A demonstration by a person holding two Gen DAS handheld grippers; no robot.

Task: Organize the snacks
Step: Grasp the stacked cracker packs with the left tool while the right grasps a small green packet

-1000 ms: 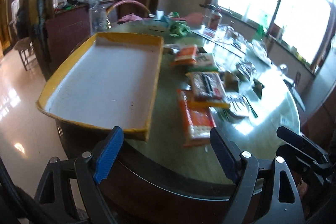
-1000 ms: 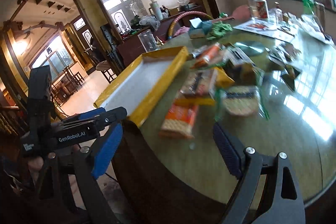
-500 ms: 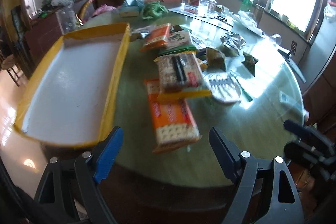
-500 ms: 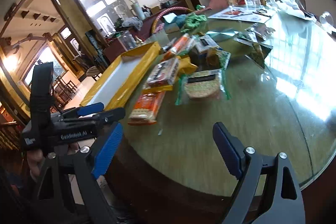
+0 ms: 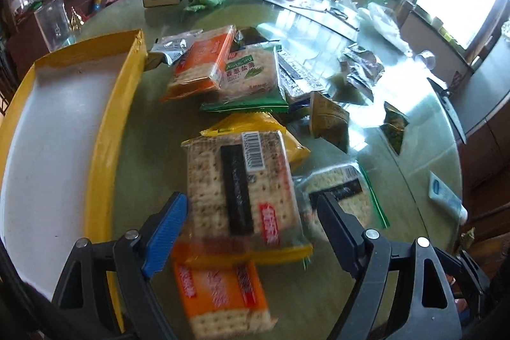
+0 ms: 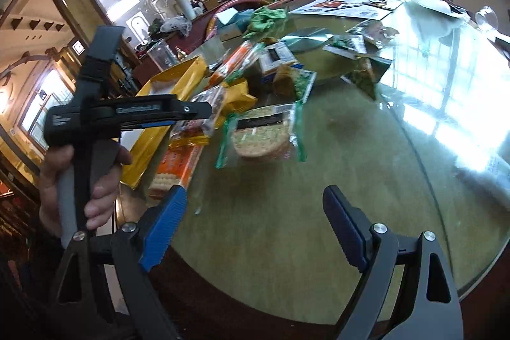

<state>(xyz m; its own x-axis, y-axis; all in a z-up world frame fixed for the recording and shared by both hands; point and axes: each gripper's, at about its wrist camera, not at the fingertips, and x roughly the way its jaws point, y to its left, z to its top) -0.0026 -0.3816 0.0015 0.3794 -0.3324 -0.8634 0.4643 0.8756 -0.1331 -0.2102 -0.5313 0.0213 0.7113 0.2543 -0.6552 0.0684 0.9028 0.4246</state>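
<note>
Left tongs (image 5: 248, 231) apart over yellow cracker pack (image 5: 242, 190) | right tongs (image 6: 255, 225) apart above bare table (image 6: 318, 196) edge

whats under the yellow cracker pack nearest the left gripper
The yellow cracker pack lies partly on an orange cracker pack, hiding its far end. Nothing else underneath can be seen.

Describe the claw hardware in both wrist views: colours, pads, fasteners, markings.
Both are black plastic frames with triangular cutouts and silver screw heads at the finger pivots. The left claw has one ribbed blue pad and one dark pad; the right claw has the same on its left finger and a dark blue pad opposite. In the right wrist view, the left claw's black body shows white lettering, too blurred to read, above a grey grip.
</note>
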